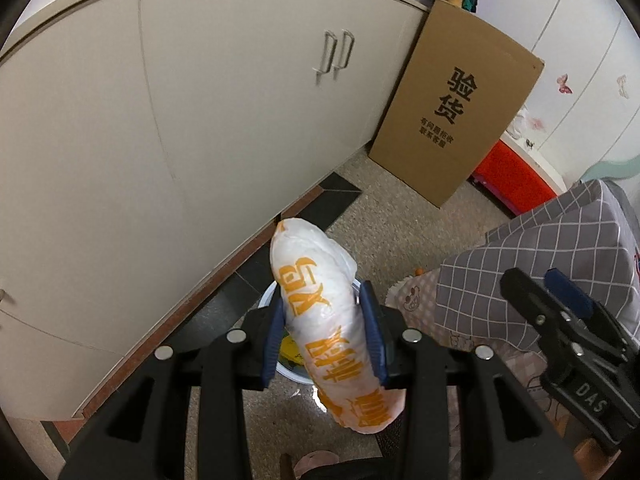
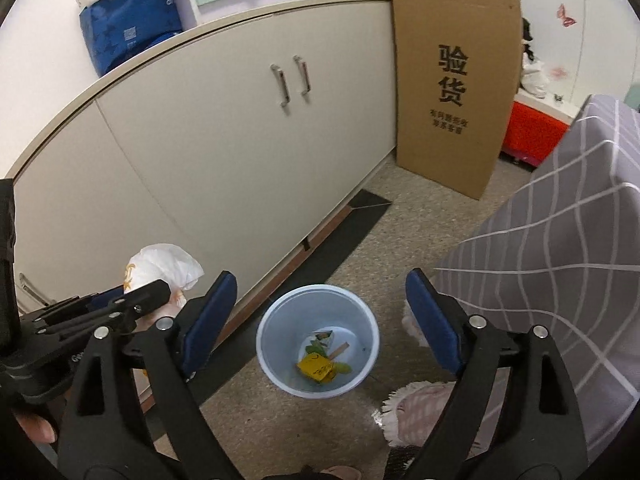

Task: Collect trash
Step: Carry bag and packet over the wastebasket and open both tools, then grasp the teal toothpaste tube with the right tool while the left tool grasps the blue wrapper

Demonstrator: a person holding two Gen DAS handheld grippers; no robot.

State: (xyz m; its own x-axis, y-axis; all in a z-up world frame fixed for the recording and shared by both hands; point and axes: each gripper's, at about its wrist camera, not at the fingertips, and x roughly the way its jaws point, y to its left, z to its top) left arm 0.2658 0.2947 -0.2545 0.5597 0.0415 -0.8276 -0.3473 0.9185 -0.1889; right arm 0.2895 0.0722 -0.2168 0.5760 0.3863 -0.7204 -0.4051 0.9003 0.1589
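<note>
My left gripper [image 1: 326,334] is shut on a crumpled white plastic bag with orange lettering [image 1: 324,312] and holds it above a pale blue waste bin [image 1: 266,300], which the bag mostly hides. In the right wrist view the bin [image 2: 318,342] stands on the floor and holds yellow and green scraps [image 2: 318,364]. The bag [image 2: 160,268] and left gripper [image 2: 132,300] show at the left there. My right gripper [image 2: 320,312] is open and empty, above the bin. It also shows at the right of the left wrist view [image 1: 560,304].
A long beige cabinet [image 2: 200,168] runs along the left. A cardboard box [image 2: 452,92] leans by its end, with a red box [image 2: 532,132] beyond. A grey checked cloth-covered table [image 2: 560,260] is at the right. A slippered foot [image 2: 416,412] is beside the bin.
</note>
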